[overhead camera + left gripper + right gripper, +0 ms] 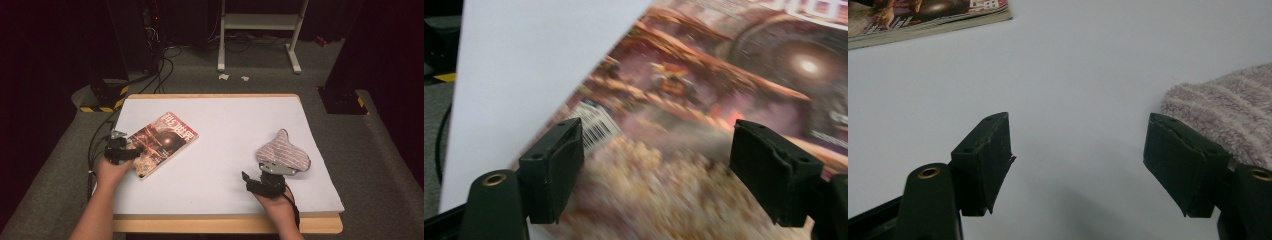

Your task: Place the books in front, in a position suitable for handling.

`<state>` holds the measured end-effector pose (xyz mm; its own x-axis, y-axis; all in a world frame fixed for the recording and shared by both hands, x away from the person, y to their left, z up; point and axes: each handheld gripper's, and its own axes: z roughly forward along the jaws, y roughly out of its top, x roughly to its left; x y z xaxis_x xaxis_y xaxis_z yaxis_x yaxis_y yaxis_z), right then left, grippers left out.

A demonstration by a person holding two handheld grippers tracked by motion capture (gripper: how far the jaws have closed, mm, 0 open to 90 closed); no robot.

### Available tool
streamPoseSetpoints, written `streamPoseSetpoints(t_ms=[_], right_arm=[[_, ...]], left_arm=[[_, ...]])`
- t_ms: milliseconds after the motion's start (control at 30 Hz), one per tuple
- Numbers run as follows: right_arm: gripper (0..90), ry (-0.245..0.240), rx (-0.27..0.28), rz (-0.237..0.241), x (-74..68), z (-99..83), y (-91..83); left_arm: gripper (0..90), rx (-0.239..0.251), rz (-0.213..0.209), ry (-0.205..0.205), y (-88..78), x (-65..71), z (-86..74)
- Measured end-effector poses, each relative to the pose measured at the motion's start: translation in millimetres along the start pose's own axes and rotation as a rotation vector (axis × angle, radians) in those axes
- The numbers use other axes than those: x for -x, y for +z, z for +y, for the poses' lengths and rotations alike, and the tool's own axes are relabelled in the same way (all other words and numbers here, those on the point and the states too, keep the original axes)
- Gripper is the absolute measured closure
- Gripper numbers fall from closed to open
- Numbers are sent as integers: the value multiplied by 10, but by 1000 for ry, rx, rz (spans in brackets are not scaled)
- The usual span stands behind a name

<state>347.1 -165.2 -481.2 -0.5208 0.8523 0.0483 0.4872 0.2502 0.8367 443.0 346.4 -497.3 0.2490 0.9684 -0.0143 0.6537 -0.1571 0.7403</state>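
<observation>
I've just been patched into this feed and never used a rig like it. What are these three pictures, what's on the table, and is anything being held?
A person holds a two-jaw gripper in each hand. The high view looks down on the white table; the other two views ride on the grippers, looking along their black jaws. The left gripper hovers over the near corner of a magazine, jaws apart above its cover. The right gripper sits beside a striped pinkish towel, jaws apart over bare table. Nothing is held.

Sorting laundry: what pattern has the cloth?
The cloth: pinkish-grey stripes, best in the right gripper view.
</observation>
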Motion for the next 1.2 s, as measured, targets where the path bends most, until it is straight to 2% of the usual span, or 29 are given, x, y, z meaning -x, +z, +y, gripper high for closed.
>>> streamPoseSetpoints(t_ms=[67,100,200,233,300,400,467,567,667,733,767,833,933,1033,1133,1167,1200], right_arm=[[271,3,-2,3,8,-9,1],[271,2,-3,4,13,-12,0],[272,11,-2,7,25,-20,-8],[272,11,-1,8,28,-21,-9],[272,15,-3,12,25,-23,-7],[273,16,-5,14,8,-22,-1],[273,11,-9,16,-7,-23,7],[275,11,-12,20,-19,-25,19],[276,12,-13,22,-26,-26,21],[277,15,-11,26,-32,-29,19],[277,19,-12,27,-37,-31,18],[279,17,-12,32,-45,-34,20],[280,16,-16,36,-63,-34,25],[280,18,-24,41,-76,-38,40],[281,15,-30,42,-85,-47,64],[281,13,-34,44,-88,-51,69],[281,11,-35,42,-92,-54,74]], left_arm=[[219,17,-12,-21,37,-65,4],[219,1,-27,-42,74,-106,10],[201,-25,-3,-35,100,-144,75],[197,-19,4,-35,104,-155,83],[192,-49,-9,-41,137,-196,113],[188,-59,-16,-35,138,-220,130],[224,-55,-25,-33,120,-230,124],[297,-35,-68,-40,71,-229,80],[342,-33,-89,-20,35,-182,43],[340,-37,-82,-10,29,-165,43],[318,-38,-61,-7,37,-169,46],[253,-35,-28,-15,59,-215,41],[216,-34,0,-32,96,-286,34],[171,-50,-50,-79,135,-379,29],[170,-46,-66,-60,139,-394,32],[194,-40,-78,-56,131,-395,26],[226,-38,-73,-53,125,-388,21]])
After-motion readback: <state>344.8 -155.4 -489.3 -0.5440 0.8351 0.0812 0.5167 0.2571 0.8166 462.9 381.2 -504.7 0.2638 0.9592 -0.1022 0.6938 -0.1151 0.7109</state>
